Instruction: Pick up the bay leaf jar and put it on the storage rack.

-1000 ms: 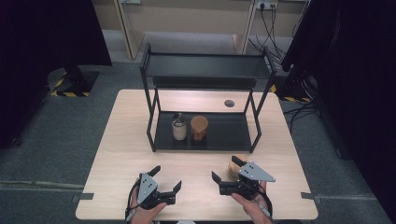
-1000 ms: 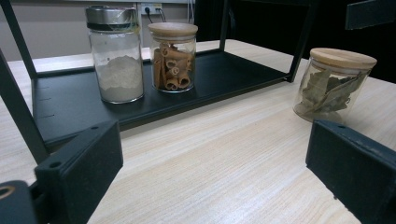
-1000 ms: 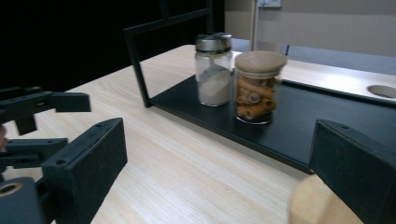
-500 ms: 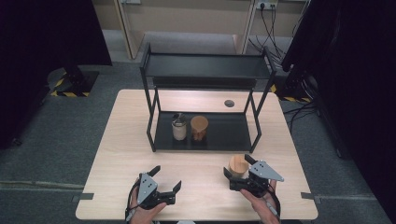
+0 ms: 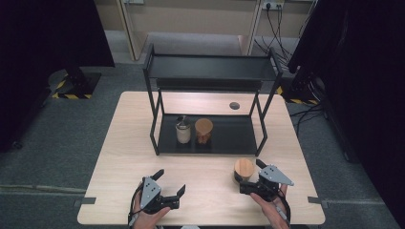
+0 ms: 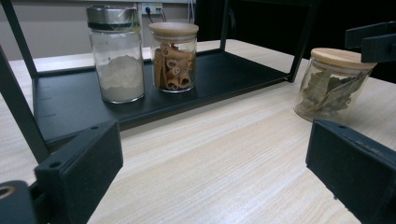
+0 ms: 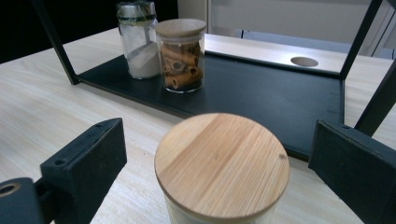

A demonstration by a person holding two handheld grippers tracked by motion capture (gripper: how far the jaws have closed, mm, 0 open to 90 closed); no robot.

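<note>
Right there on the desk (image 5: 119, 157), the jar with the wooden lid (image 5: 243, 169) stands upright on the bare wood, just in front of the black rack (image 5: 210, 76) and toward its right end, and the right gripper (image 5: 250, 180) sits low behind it with its jaws spread wide, one to each side of the jar; from the right gripper view the round lid (image 7: 222, 164) lies squarely between the two black jaws with a clear gap on either side, so nothing is pinched. In the left gripper view you can see dried leaves through the glass (image 6: 334, 86), and the jar stands a little off to the right of that gripper's line. Over on the other side the left gripper (image 5: 171, 183) rests low on the desk near the front edge, well apart from the jar, its jaws gaping and holding nothing. On the rack's lower shelf (image 5: 229, 138) two more jars stand side by side, close together: a metal-capped jar of white powder (image 5: 183, 130) and a wooden-lidded jar of cinnamon sticks (image 5: 204, 130)
</note>
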